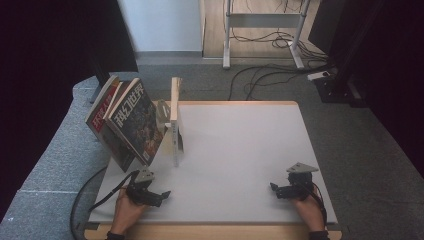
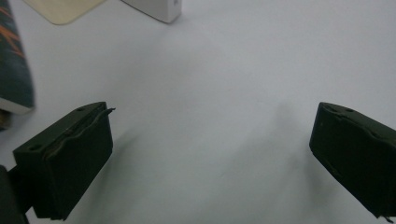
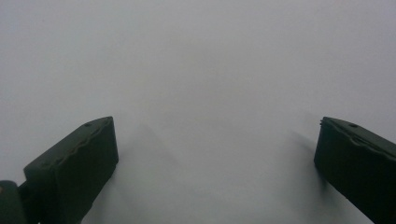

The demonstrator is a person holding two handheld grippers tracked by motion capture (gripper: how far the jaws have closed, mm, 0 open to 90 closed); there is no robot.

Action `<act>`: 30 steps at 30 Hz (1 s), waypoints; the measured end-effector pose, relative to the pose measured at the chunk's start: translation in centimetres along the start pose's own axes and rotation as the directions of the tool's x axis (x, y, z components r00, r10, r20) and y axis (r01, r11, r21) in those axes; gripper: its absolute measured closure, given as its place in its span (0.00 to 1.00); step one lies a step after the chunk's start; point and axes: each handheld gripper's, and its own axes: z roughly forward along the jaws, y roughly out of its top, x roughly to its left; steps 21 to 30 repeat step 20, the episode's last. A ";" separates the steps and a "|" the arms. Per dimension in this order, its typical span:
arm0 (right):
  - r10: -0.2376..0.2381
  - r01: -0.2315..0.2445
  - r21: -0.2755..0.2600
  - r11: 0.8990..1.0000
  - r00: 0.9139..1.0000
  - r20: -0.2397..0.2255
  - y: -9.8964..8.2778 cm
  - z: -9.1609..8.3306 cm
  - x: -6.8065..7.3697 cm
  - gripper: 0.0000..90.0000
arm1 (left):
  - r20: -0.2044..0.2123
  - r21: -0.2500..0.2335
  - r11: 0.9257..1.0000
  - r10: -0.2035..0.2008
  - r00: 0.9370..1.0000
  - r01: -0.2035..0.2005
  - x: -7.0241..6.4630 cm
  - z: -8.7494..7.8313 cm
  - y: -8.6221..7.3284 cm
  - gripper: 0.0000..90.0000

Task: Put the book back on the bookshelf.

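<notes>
The left tool (image 1: 161, 194) rests spread wide and empty at the near left of the white counter (image 1: 240, 150). The books (image 1: 131, 125) lean against a stand (image 1: 175, 120) at the far left, just beyond this tool. The right tool (image 1: 274, 189), also spread and empty, sits near right, well apart from them.
</notes>
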 end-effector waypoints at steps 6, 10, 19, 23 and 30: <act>0.000 0.000 0.000 1.000 1.000 0.000 0.0 0.0 0.0 0.00 | 0.005 0.025 1.000 -0.006 1.000 0.006 0.1 0.4 0.1 0.00; 0.000 0.000 0.000 1.000 1.000 0.000 0.0 0.0 0.0 0.00 | -0.001 0.029 1.000 -0.005 1.000 0.005 0.0 0.5 0.1 0.00; 0.000 0.000 -0.003 1.000 1.000 0.000 -0.1 0.0 0.0 0.00 | -0.009 0.033 0.999 0.005 1.000 -0.005 -0.1 0.6 0.1 0.00; -0.001 0.001 -0.002 1.000 1.000 0.001 -0.1 0.0 0.0 0.00 | -0.011 0.034 0.999 0.006 1.000 -0.005 -0.1 0.6 0.1 0.00; -0.001 0.001 -0.002 1.000 1.000 0.001 -0.1 0.0 0.0 0.00 | -0.011 0.034 0.999 0.006 1.000 -0.005 -0.1 0.6 0.1 0.00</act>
